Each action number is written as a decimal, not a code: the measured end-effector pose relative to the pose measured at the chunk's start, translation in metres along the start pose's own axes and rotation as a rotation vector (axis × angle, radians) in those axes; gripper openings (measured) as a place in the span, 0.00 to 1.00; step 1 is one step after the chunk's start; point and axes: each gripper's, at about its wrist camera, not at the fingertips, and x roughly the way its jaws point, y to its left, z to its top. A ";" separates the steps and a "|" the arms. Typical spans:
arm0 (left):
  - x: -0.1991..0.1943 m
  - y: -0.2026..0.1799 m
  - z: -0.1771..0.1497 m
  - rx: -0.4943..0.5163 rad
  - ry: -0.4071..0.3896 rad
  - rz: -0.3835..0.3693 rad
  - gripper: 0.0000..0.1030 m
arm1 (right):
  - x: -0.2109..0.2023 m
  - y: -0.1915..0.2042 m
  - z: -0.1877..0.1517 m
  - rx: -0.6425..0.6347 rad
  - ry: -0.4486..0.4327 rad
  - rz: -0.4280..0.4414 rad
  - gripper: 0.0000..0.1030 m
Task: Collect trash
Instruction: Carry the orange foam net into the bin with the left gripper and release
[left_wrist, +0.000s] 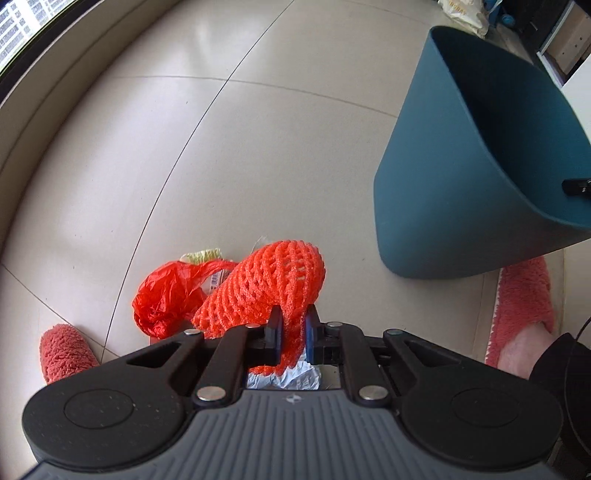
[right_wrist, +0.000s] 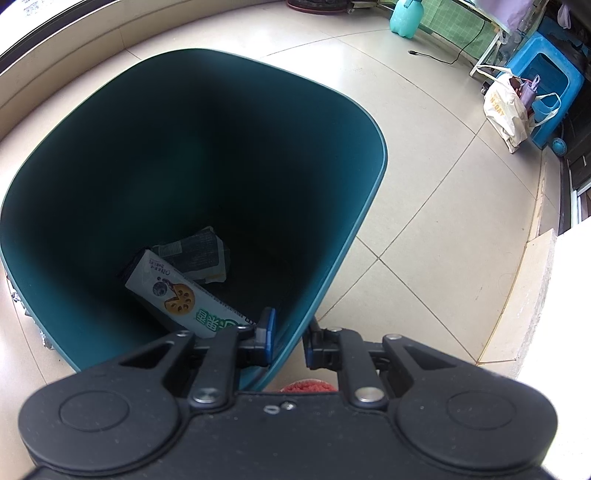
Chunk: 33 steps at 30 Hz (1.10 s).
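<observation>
The orange foam net is pinched between the two fingers of the left claw, which is closed on its lower end. The rest of the net stands up in front of the claw. I cannot tell if the net is lifted fully off the floor or if a part of it touches the other trash.

Just beside the net, on its left, lies a crumpled red plastic bag, with a small pale wrapper behind it. Under the claw a piece of crumpled silver foil shows.

The teal bin is near, to the right of this pile. The right claw grips its rim: one finger is inside the wall and one outside, nearly closed on the thin edge, and the bin seems tilted toward the pile.

Inside the bin there are already a flat carton with green print and a flattened wrapper. So I judge the task is partly done: two pieces are collected, the net is in the grip, and the bag, the pale wrapper and the foil are left on the floor.

The left claw points forward and down, low over the pile, between the person's pink slippers.
</observation>
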 end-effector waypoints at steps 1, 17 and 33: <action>-0.010 -0.005 0.006 0.007 -0.020 -0.012 0.10 | 0.000 0.000 0.000 0.000 0.000 0.001 0.14; -0.084 -0.103 0.091 0.153 -0.235 -0.202 0.11 | -0.001 0.000 0.002 0.003 -0.002 0.002 0.14; 0.016 -0.171 0.127 0.217 -0.106 -0.186 0.11 | -0.003 -0.001 0.001 0.002 -0.011 0.020 0.15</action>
